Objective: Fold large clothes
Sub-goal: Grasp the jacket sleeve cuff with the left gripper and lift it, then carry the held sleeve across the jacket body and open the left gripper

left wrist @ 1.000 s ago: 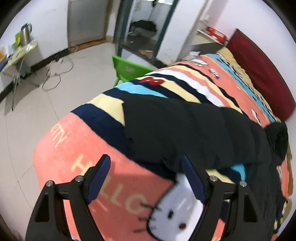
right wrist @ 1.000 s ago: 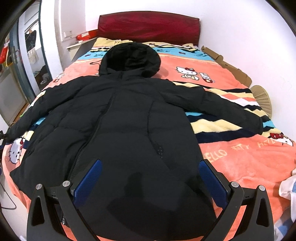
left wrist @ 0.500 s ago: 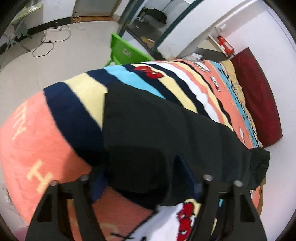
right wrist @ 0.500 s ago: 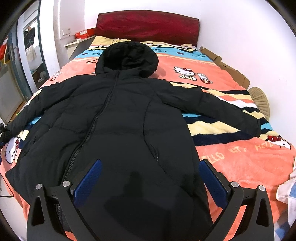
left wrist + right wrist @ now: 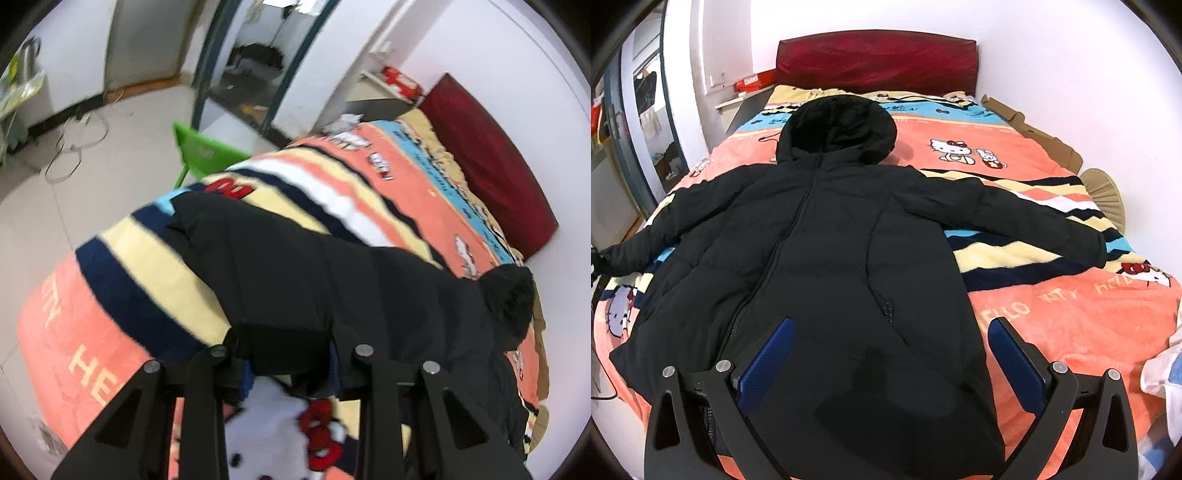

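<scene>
A black hooded jacket (image 5: 820,240) lies face up and spread out on the bed, hood (image 5: 838,129) towards the headboard, both sleeves stretched sideways. My left gripper (image 5: 290,354) is at the end of one sleeve (image 5: 295,266). Its jaws are closing, with the cuff filling the gap between them and the pads pressing on it. The same sleeve end (image 5: 631,254) shows at the left edge of the right wrist view. My right gripper (image 5: 886,354) hovers open over the jacket's lower front, nothing between its blue pads (image 5: 768,362).
The striped cartoon blanket (image 5: 1071,314) covers the bed up to a red headboard (image 5: 875,59). A green chair (image 5: 203,151) and loose cables (image 5: 74,147) are on the floor beside the bed. Cardboard (image 5: 1034,129) lies along the far wall; a white cloth (image 5: 1163,369) sits at the bed's right corner.
My left gripper went forward onto the sleeve end and its jaws closed in on the cuff, then it rose a little. The right gripper stayed open over the jacket.
</scene>
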